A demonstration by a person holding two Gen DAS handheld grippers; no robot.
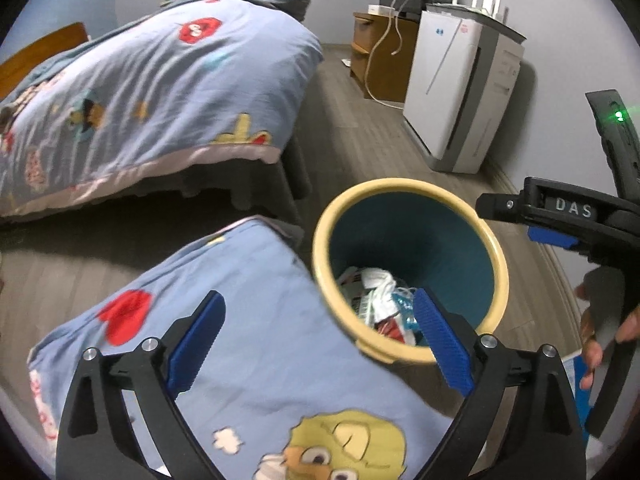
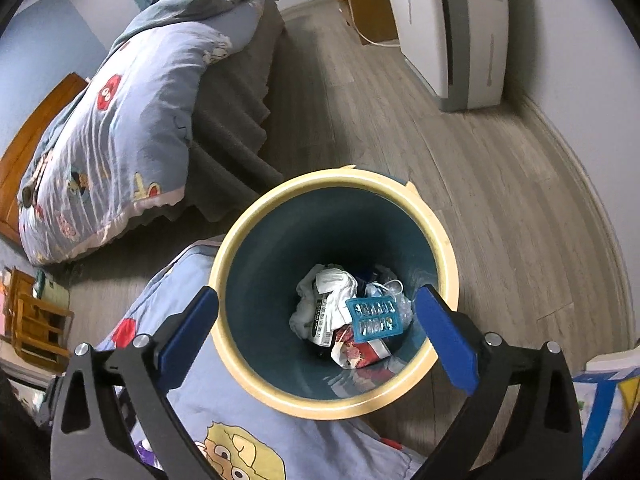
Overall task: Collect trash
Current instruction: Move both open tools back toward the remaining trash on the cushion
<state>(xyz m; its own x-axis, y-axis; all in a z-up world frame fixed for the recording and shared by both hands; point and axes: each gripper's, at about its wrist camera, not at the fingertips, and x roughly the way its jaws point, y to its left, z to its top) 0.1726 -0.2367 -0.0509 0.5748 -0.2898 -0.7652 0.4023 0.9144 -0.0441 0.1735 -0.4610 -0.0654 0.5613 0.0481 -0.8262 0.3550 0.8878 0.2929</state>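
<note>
A teal trash bin with a cream rim (image 1: 408,190) (image 2: 336,178) stands on the wood floor beside a blue quilt. Inside lie crumpled white paper (image 2: 332,286), a blue blister pack (image 2: 374,318) and a red and white wrapper (image 2: 354,352). My right gripper (image 2: 318,326) is open and empty, straight above the bin's mouth. It also shows in the left wrist view (image 1: 560,216) at the bin's right. My left gripper (image 1: 316,330) is open and empty, over the quilt edge and the bin's near rim.
A bed with a blue cartoon quilt (image 1: 152,92) fills the left. A second quilt piece (image 1: 248,344) lies against the bin. A white air purifier (image 1: 452,92) and a wooden cabinet (image 1: 376,52) stand along the far wall. A wooden rack (image 2: 36,320) stands at the left.
</note>
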